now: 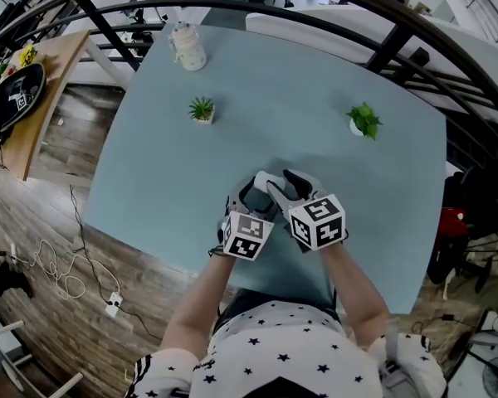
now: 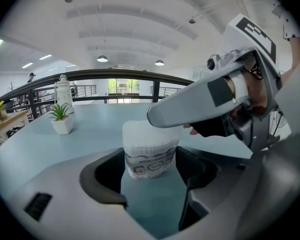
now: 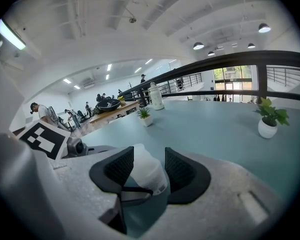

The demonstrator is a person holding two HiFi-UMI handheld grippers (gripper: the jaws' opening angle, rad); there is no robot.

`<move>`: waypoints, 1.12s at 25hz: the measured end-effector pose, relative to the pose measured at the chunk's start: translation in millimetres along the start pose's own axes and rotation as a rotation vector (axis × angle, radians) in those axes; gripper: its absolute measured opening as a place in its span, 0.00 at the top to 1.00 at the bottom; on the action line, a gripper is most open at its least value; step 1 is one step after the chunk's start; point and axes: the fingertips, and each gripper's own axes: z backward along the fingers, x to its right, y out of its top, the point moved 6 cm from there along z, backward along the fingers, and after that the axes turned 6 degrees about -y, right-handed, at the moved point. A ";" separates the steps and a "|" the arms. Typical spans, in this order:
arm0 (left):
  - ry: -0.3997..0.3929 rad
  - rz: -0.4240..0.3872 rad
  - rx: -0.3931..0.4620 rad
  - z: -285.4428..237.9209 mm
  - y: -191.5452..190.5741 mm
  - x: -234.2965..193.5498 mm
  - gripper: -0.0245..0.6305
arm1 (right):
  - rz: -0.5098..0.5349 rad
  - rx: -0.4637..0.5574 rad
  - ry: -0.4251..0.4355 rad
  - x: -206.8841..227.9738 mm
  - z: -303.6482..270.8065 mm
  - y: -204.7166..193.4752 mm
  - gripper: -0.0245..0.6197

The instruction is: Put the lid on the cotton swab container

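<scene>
Cotton swab container (image 2: 150, 166) stands on the table (image 1: 149, 164) between the left gripper (image 2: 150, 154) fingers, which are spread wide with pads seemingly against its sides. Right gripper (image 3: 149, 154) fingers are narrower and clamp the lid (image 3: 142, 166) atop the container. Judgement: the lid looks nearly on, with pressing home and release still to do.

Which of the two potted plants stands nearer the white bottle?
The spiky plant in the square pot, at the head view's left; the leafy plant in the round pot stands far right of the bottle.
</scene>
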 end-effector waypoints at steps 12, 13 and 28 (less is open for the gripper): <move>0.001 0.002 -0.009 1.0 -0.9 0.2 0.48 | 0.026 -0.013 0.014 -2.3 -1.2 -1.7 0.68; 0.002 0.000 -0.009 0.9 -0.8 0.3 0.48 | 0.028 -0.016 0.011 -2.6 -1.2 -2.0 0.68; 0.045 0.016 -0.007 6.8 1.2 3.5 0.48 | 0.045 0.025 -0.061 -4.0 4.1 0.3 0.66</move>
